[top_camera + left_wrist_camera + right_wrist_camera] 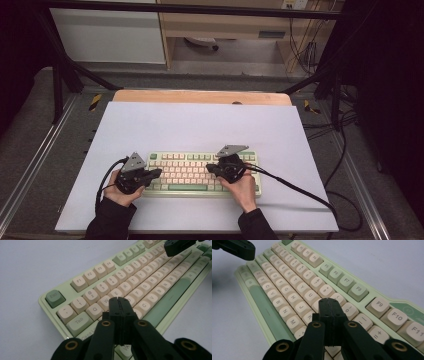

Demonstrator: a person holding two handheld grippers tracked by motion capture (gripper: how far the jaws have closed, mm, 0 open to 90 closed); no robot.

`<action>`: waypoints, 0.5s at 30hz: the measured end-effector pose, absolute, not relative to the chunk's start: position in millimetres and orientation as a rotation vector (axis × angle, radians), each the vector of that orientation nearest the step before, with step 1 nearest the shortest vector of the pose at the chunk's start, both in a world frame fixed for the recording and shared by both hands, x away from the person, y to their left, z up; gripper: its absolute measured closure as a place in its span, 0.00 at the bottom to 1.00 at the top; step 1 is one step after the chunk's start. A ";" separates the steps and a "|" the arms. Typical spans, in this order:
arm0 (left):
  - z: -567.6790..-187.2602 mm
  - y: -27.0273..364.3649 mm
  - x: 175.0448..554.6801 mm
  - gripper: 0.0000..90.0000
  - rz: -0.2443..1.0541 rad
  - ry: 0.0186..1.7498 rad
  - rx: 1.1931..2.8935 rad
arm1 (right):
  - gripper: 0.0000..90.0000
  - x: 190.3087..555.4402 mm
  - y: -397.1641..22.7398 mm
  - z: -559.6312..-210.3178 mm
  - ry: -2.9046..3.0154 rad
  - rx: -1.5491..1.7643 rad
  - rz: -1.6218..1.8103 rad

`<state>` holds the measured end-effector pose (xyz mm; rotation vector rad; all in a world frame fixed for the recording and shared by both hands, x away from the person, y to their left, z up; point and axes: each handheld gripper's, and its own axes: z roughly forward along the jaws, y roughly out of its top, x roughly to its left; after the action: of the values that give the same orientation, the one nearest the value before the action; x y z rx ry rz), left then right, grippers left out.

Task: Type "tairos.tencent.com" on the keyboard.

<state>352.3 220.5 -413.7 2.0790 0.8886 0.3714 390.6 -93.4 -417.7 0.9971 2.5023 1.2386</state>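
A pale green keyboard [200, 172] with cream keys lies low in the frame's centre on a white sheet [200, 125] over a wooden table [200, 96]; the left gripper [156, 173], jaws together, hovers over its left end; the right gripper [210, 168], likewise closed, over its right half.

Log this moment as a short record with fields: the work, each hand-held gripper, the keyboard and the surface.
work: typing on the keyboard with closed jaw tips
left hand-held gripper: jaws shut, nothing between them, tips over the letter keys near W and E
right hand-held gripper: jaws shut, nothing between them, tips over the keys near O and the number row
keyboard: pale green case, cream keys, green Esc key and space bar, lying flat
surface: white sheet on a wooden table
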 end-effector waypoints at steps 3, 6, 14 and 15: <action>-414.3 220.7 352.7 1.00 0.370 0.890 2.081 | 1.00 392.5 -90.8 -419.7 2.508 0.998 1.235; -415.2 220.3 352.9 1.00 0.369 0.891 2.084 | 1.00 394.1 -90.1 -421.9 2.512 1.005 1.225; -415.1 221.0 353.2 1.00 0.371 0.893 2.080 | 1.00 395.7 -88.3 -426.4 2.518 1.008 1.212; -415.1 221.1 353.3 1.00 0.371 0.893 2.081 | 1.00 395.6 -88.2 -426.9 2.521 1.007 1.208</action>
<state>353.3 221.1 -415.1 2.0813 0.8926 0.3708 395.6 -88.2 -426.9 1.0068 2.5211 1.2075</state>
